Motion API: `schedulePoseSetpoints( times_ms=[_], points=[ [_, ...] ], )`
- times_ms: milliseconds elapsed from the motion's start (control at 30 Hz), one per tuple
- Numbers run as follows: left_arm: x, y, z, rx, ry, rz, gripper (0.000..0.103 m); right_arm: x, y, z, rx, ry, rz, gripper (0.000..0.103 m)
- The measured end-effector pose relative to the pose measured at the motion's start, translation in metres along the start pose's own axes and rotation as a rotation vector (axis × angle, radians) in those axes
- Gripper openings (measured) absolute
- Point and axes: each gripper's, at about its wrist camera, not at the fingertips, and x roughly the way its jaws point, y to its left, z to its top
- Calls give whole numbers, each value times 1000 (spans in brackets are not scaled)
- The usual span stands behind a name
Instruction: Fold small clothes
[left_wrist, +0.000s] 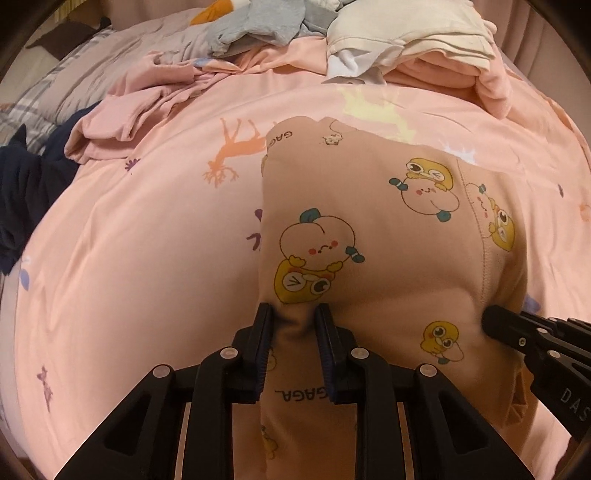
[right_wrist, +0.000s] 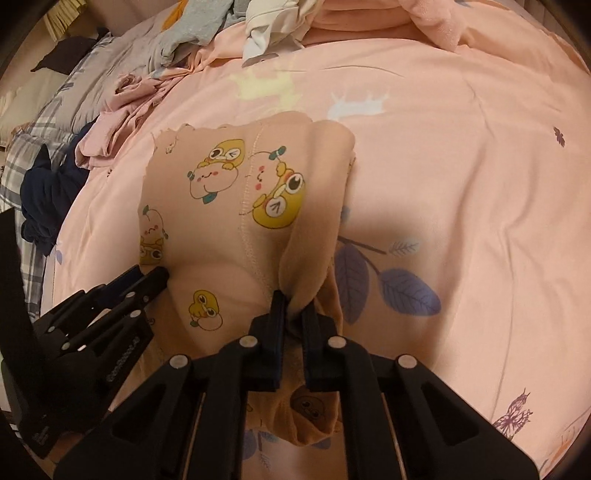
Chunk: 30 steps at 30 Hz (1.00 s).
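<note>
Left wrist view has the left gripper (left_wrist: 293, 314) pinching a bunched edge of the little peach underwear (left_wrist: 369, 221), the pair with the cartoon duck and peach print, and the cloth is clearly squeezed between the two fingers, so that one's clamped on fabric. Right wrist view shows the same deal on the other side: the right gripper (right_wrist: 293, 308) has its fingers closed on a gathered ridge of the underwear (right_wrist: 221, 229), and cloth hangs down under it too. The garment sits on the pink bedsheet (left_wrist: 129, 258), roughly in the middle of the bed, with its far part lying on the sheet and the near edge lifted by both grippers. As for progress, it looks like this piece is mid-fold at best. The near part seems raised and held at two corners, not yet laid over the rest, so the fold itself isn't done and nothing looks smoothed or squared off yet. Hard to say whether any earlier fold is already in it, since the cloth is pretty lumpy. Further back there's a heap of loose stuff, a crumpled pink garment (left_wrist: 147, 92), a grey one (left_wrist: 258, 26), something dark blue (left_wrist: 26, 192) at the left edge, and a cream pile (left_wrist: 406, 40) that might be folded already, can't really tell. So probably plenty left to do after this one.
</note>
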Motion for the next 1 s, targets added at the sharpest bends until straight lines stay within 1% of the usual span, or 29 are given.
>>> schedulePoseSetpoints(
  times_ms=[100,233,400,500,633,800,1000],
  points=[
    [-1,-1,-1,1,-7,5,25,4,1,-1,1,5,-9,6],
    [1,3,2,-38,8,-13,25,6,0,-2,8,-3,7,6],
    [1,2,0,-28,-3,-17,25,7,-1,-1,2,-1,6,6],
    [1,2,1,-31,6,-16,25,8,-1,-1,-2,-2,3,6],
    [2,6,2,-60,15,-37,25,8,0,-1,3,-3,-2,6],
    [1,4,2,-43,16,-27,25,8,0,-1,5,-5,-4,6],
    [3,8,5,-76,37,-54,25,9,0,0,7,-5,2,6]
  ],
)
